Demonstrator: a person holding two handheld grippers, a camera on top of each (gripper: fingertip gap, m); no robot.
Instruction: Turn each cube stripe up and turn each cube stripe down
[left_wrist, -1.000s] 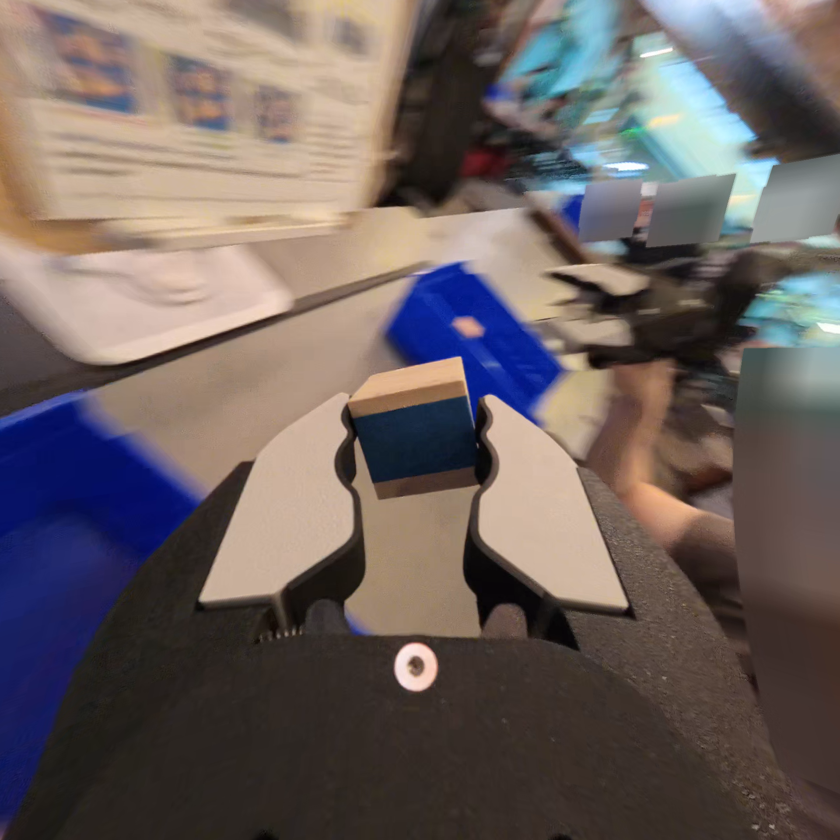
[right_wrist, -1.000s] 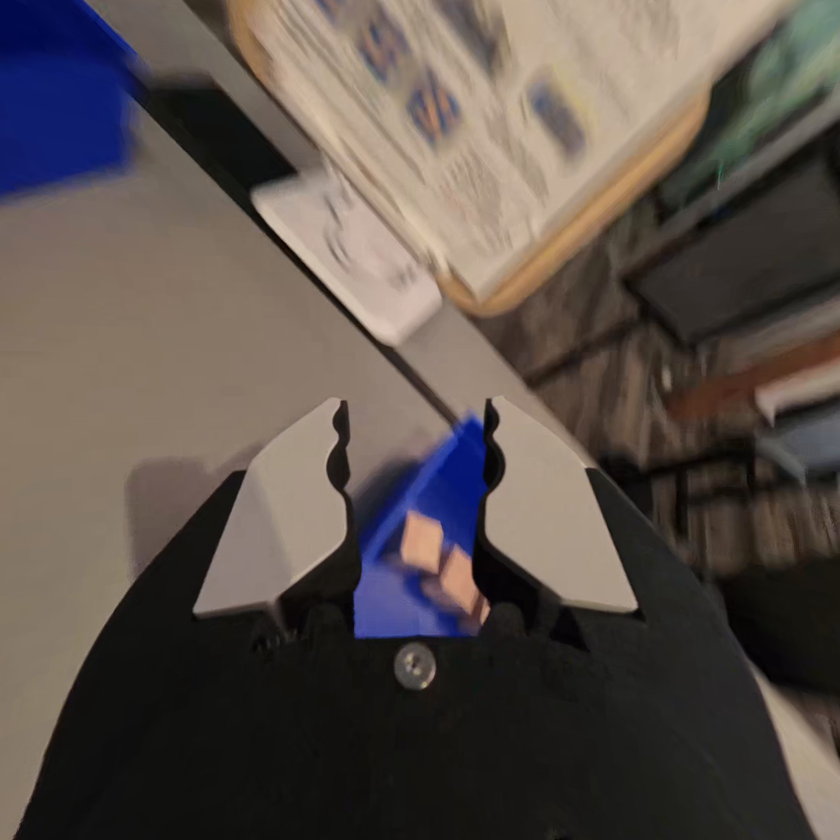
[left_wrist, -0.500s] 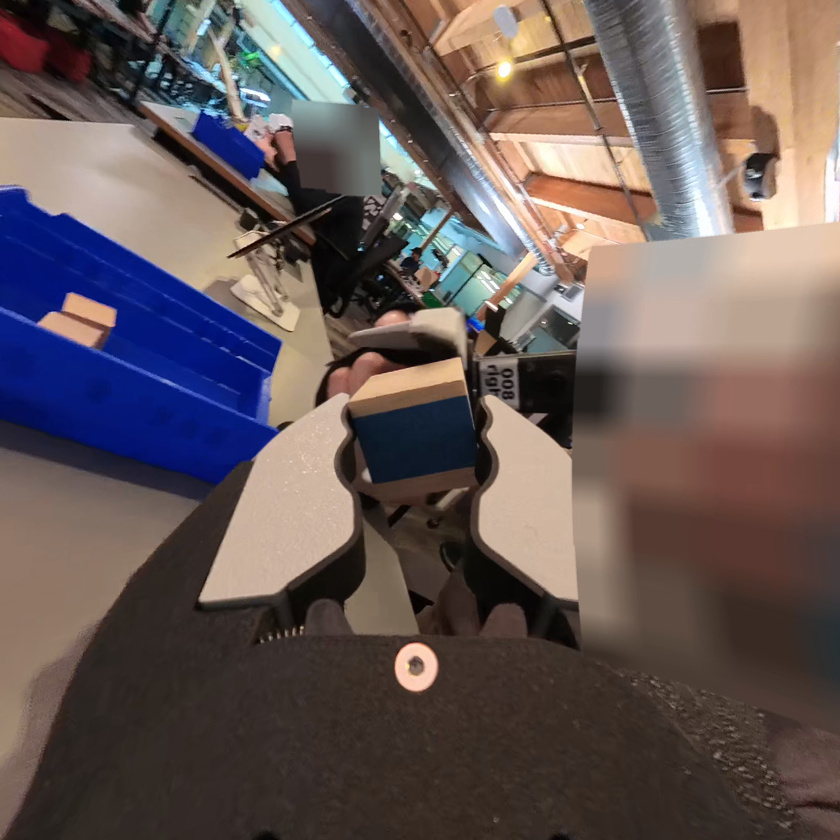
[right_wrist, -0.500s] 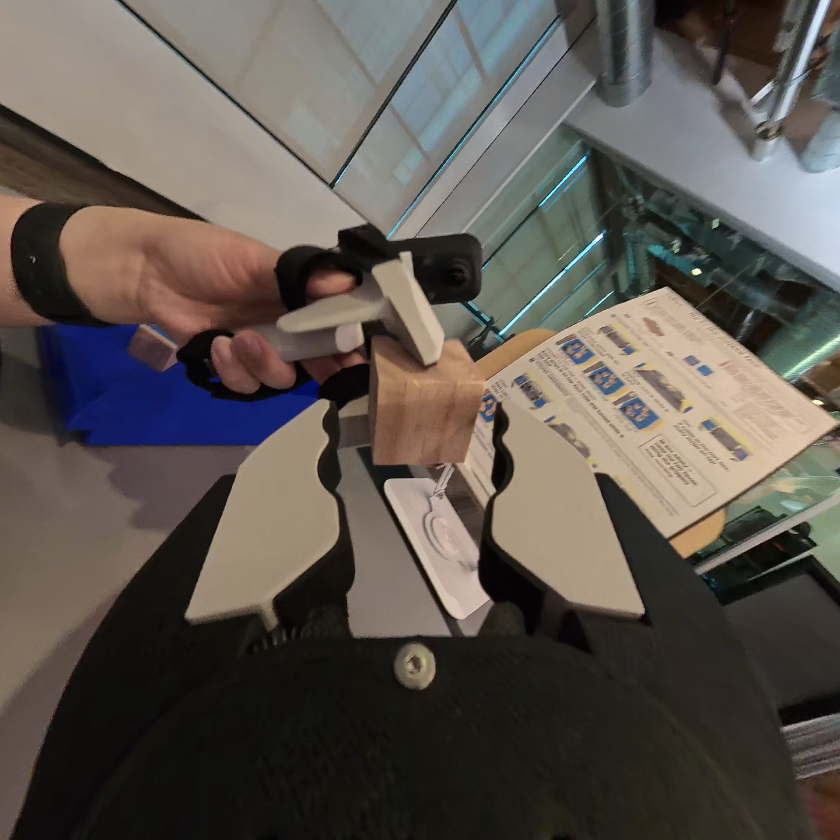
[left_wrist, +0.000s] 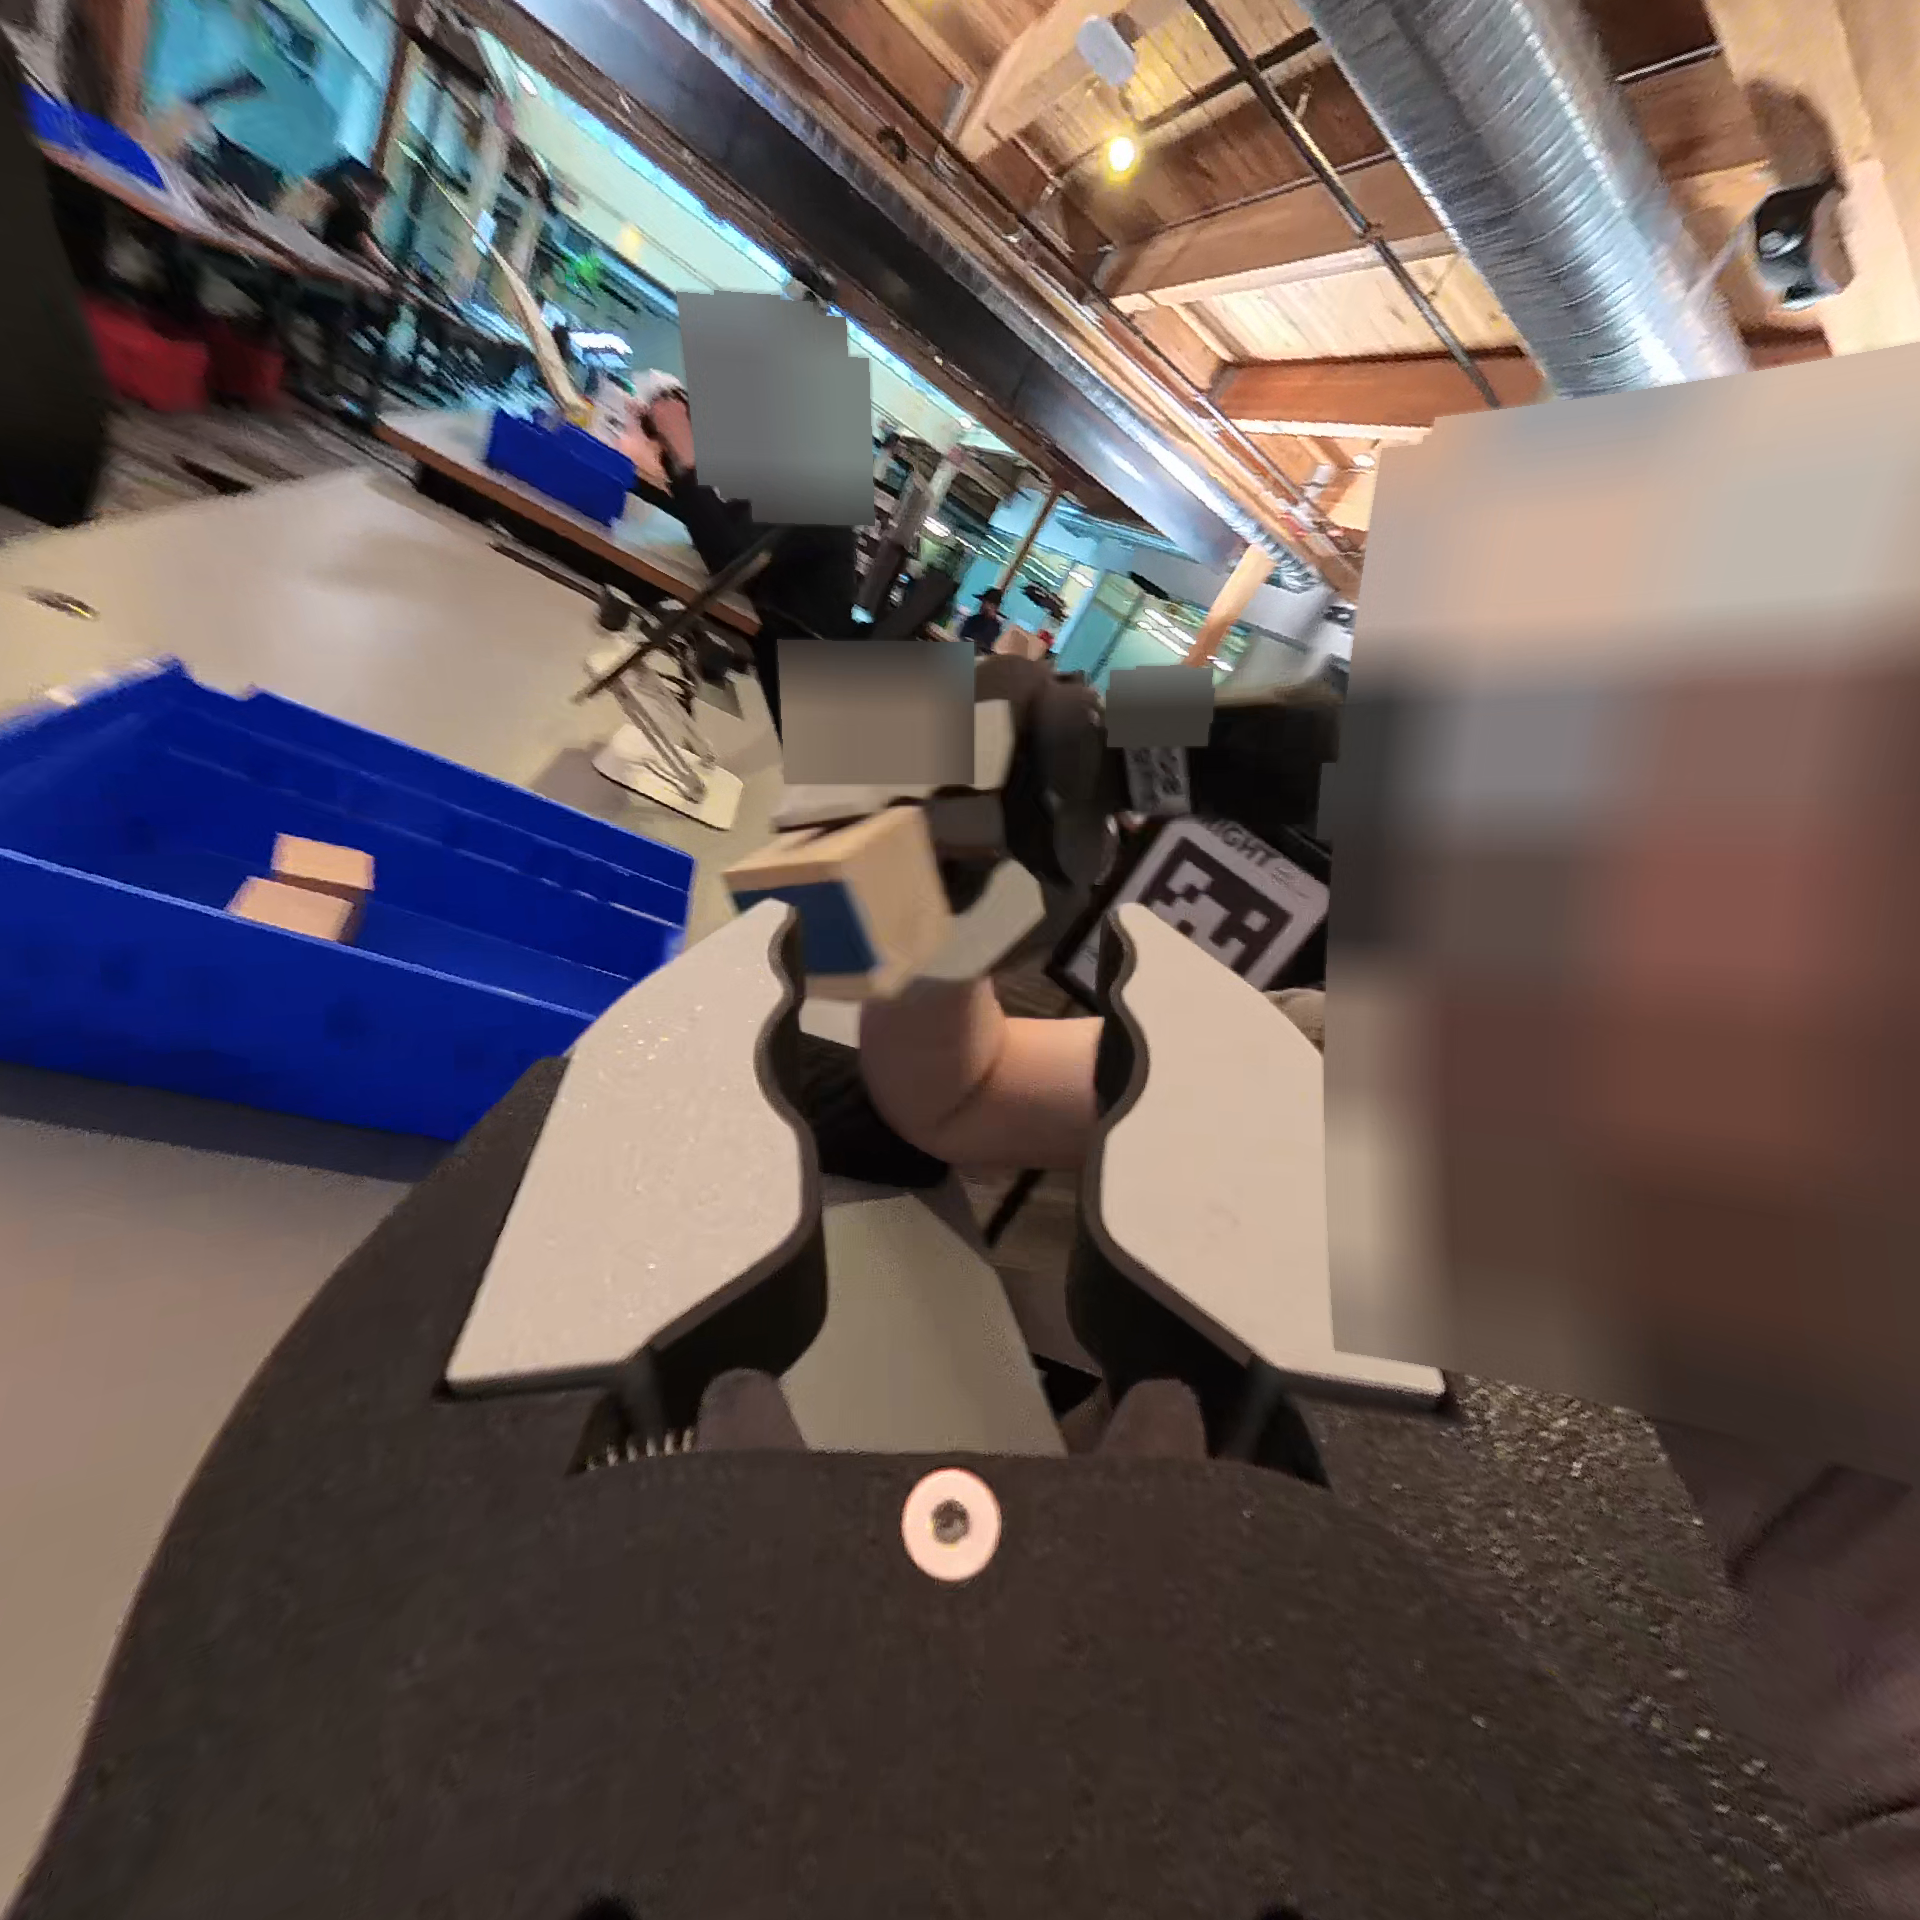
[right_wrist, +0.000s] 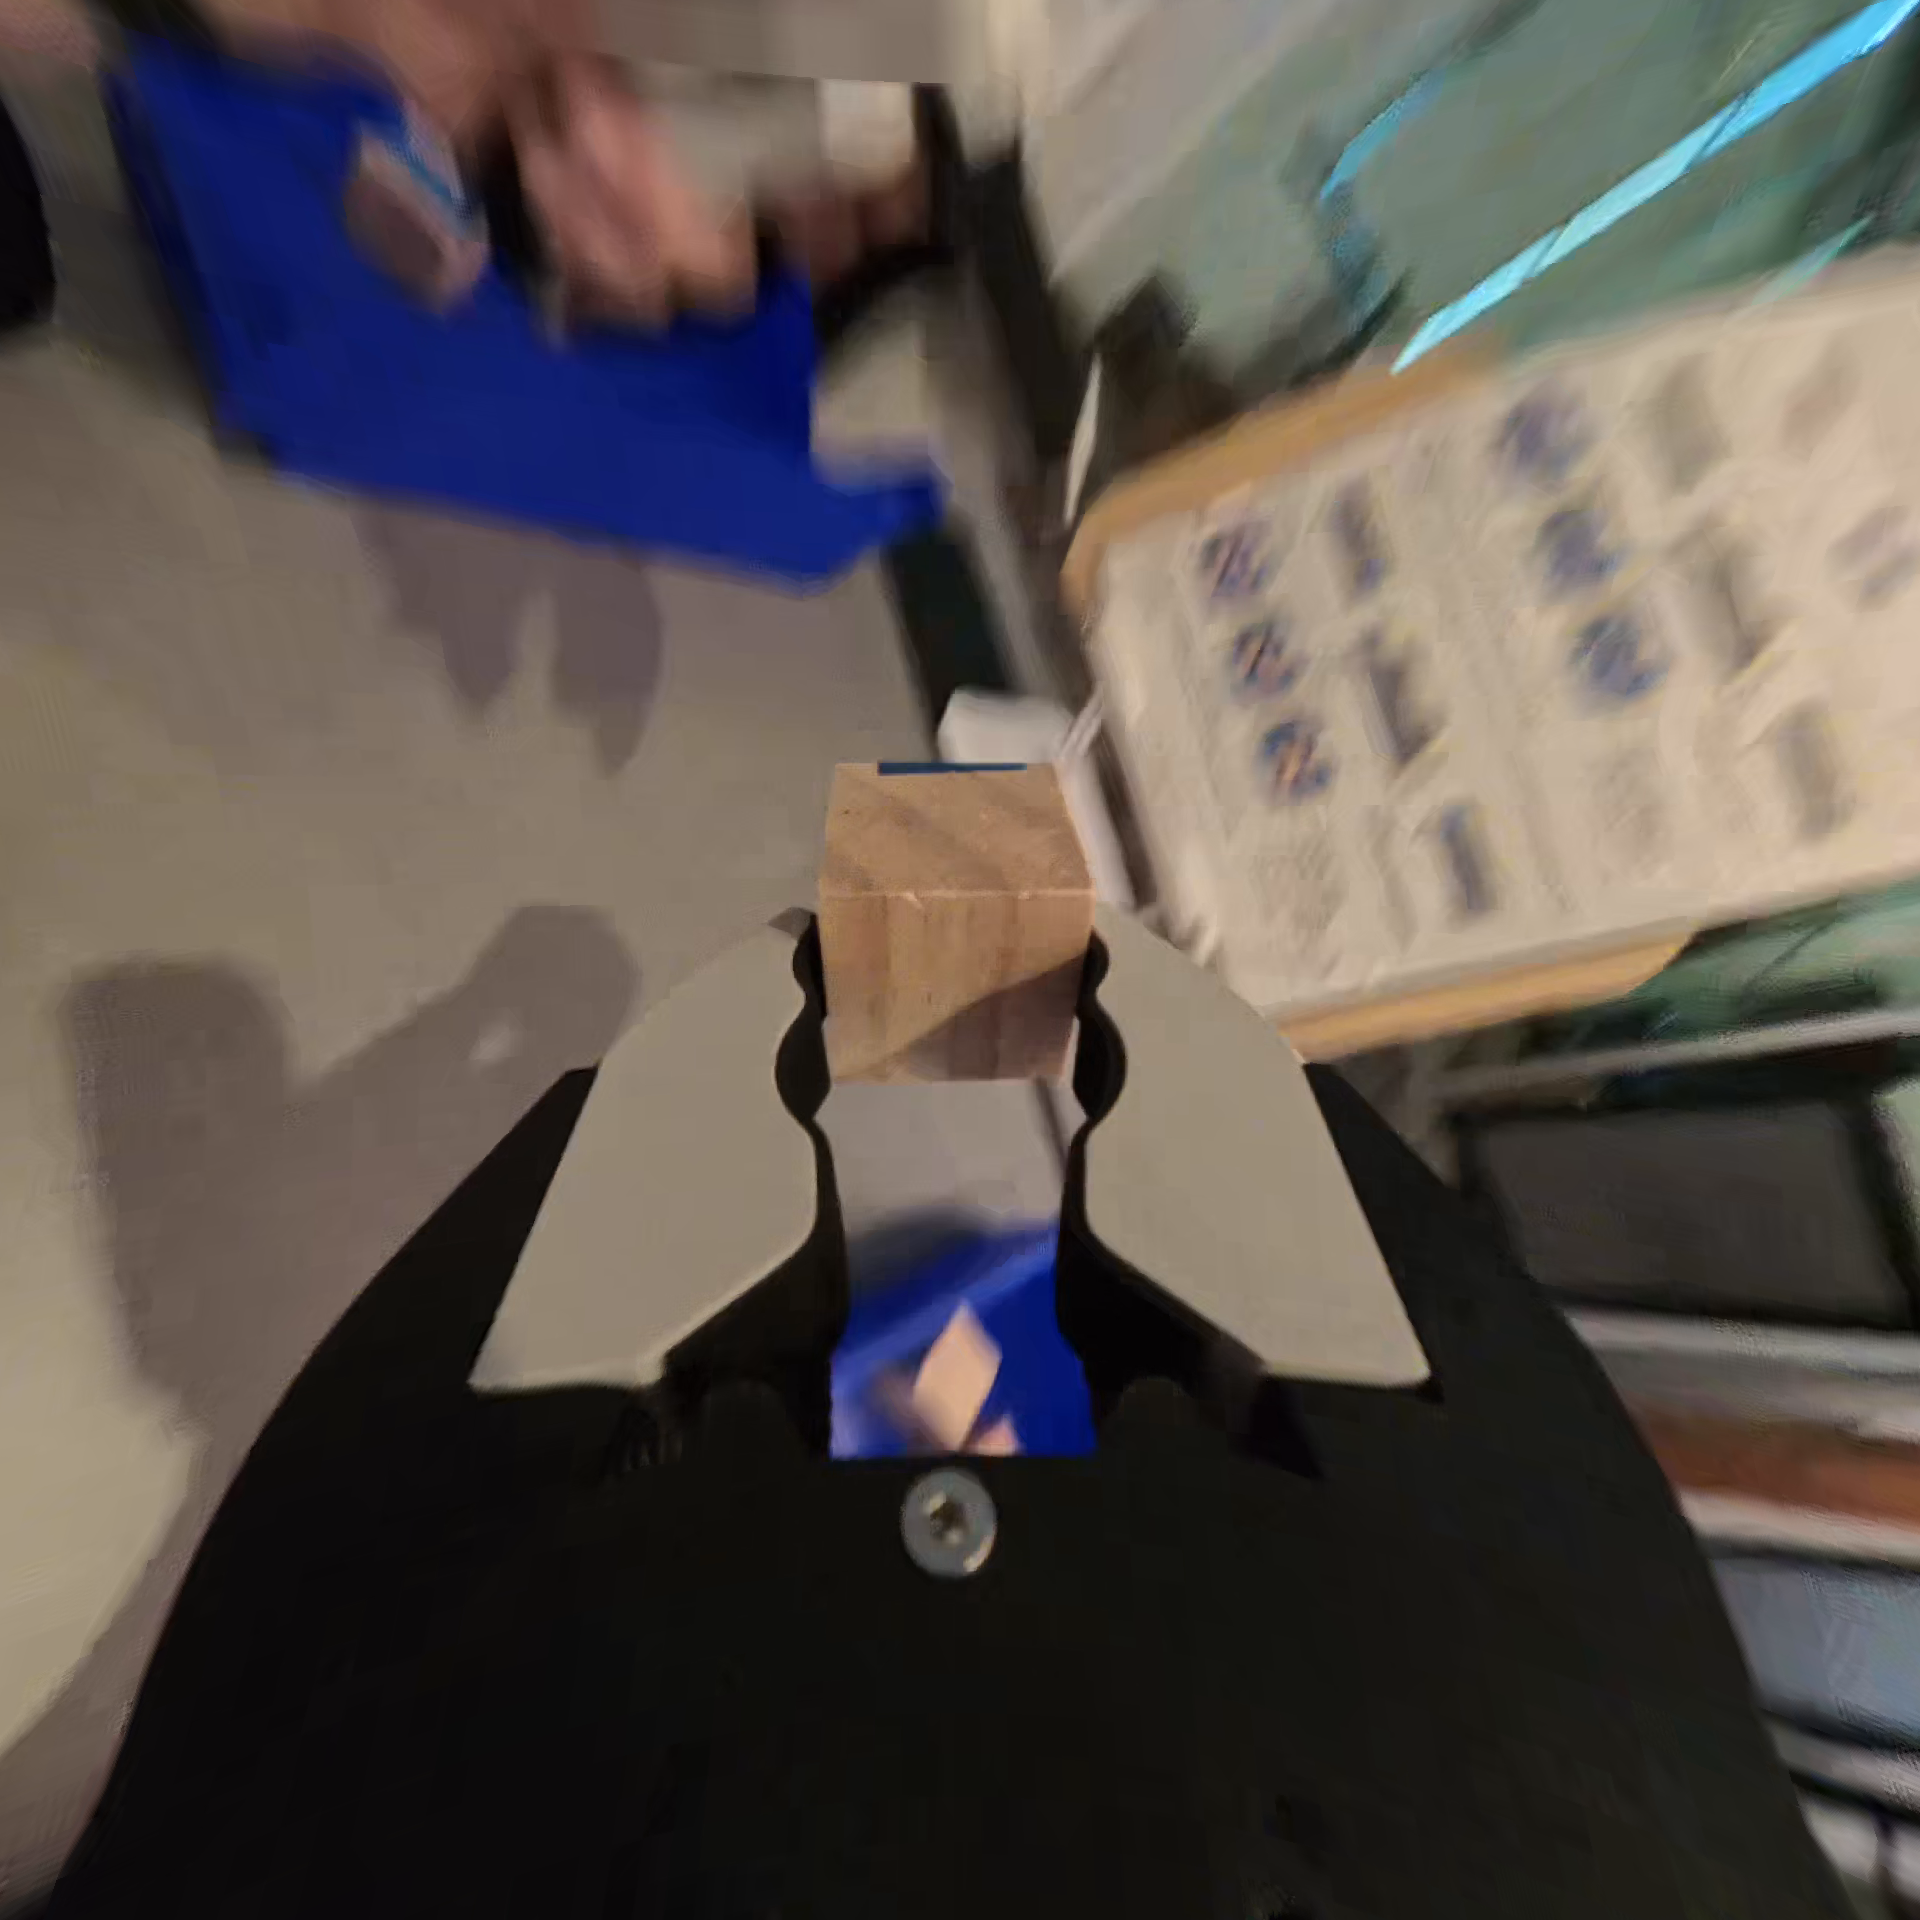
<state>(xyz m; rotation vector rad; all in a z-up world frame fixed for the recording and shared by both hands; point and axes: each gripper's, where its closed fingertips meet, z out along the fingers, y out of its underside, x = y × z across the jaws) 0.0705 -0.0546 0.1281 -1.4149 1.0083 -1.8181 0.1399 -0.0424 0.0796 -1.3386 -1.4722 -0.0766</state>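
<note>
change: cube (right_wrist: 956, 940) has passed from the left tongs to the right tongs since half a second ago; left fingers, then clamped on it, now stand apart with nothing between them
table (left_wrist: 260, 1247): flat grey top, matte
blue bin (left_wrist: 312, 997): ribbed plastic, on the table left of the left tongs; two plain wooden cubes (left_wrist: 307, 894) inside
right tongs (right_wrist: 951, 951): grey fingers closed on the cube's two sides at the tips
left tongs (left_wrist: 951, 935): jaws spread wide, holding nothing
cube: square wood block, grain visible; blue stripe shows only as a thin edge on its far face in the right wrist view
hard to see: right wrist view is motion-blurred; second blue bin and hand at top left are smeared
</note>
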